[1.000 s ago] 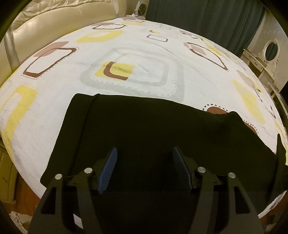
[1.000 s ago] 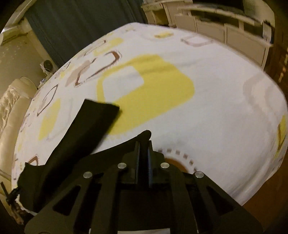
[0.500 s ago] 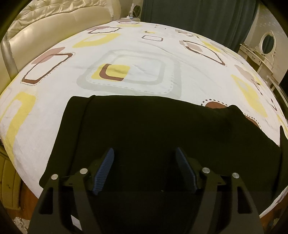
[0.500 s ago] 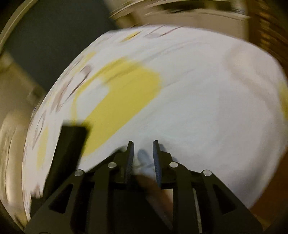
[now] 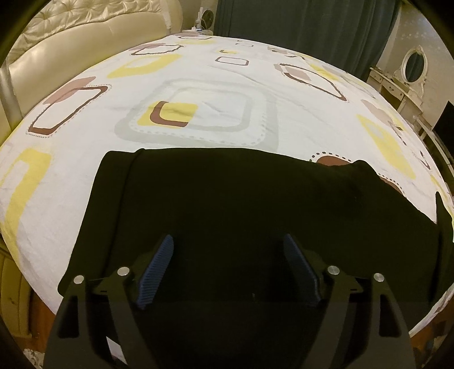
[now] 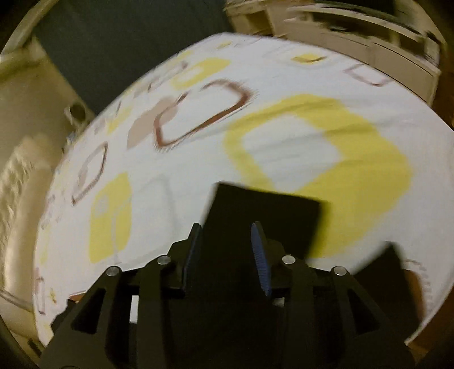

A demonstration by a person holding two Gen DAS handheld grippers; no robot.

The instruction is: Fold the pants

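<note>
Black pants [image 5: 232,204] lie flat across the near edge of the bed, waist end at the left, legs running off to the right. My left gripper [image 5: 228,244] is open and empty, hovering over the middle of the pants. In the right wrist view, which is blurred by motion, the squared end of a pant leg [image 6: 266,218] lies on the sheet. My right gripper [image 6: 225,230] is open with nothing between its pads, just above that leg end.
The bed [image 5: 212,93] has a white sheet with yellow and brown squares. A cream padded headboard [image 5: 71,37] stands at the left. Dark curtains [image 5: 298,25] hang behind. A white dresser with an oval mirror [image 5: 411,65] stands at the right. White drawers [image 6: 354,42] lie beyond the bed.
My right gripper was shut on the black fabric, then opened and let it go, and swung over the pant leg end. My left gripper stayed open and shifted only slightly.
</note>
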